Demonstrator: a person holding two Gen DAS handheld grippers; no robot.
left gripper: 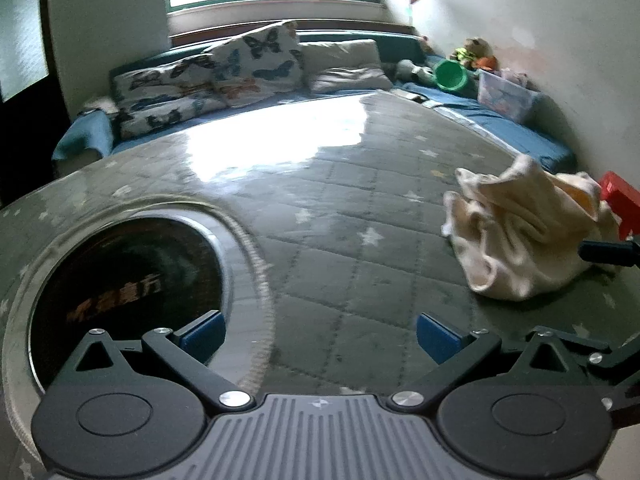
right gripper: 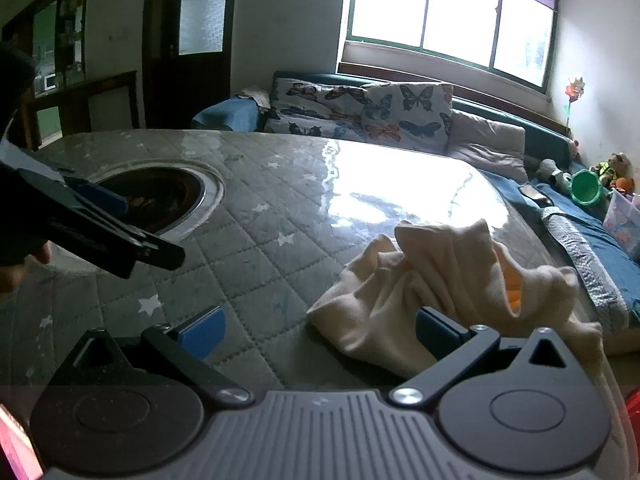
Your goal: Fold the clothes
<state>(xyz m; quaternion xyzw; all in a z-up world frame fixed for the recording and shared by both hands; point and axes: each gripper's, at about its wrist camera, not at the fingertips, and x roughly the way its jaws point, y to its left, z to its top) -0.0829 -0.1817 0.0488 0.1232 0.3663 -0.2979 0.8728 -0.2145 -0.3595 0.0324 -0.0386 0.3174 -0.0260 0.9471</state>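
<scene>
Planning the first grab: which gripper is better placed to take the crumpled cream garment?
Right. The right gripper is open right at the crumpled cream garment; the open left gripper faces bare quilted table cover.

The right claw [left gripper: 608, 251] is cut off at the edge.

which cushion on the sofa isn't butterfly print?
The plain grey cushion, at the window end of the row. The two beside it, one flat and one propped up, carry blue and orange butterflies.

Left tool [left gripper: 319, 338] spread wide over quilted table [left gripper: 320, 248], crumpled cream garment [left gripper: 520, 232] lying well right
</scene>
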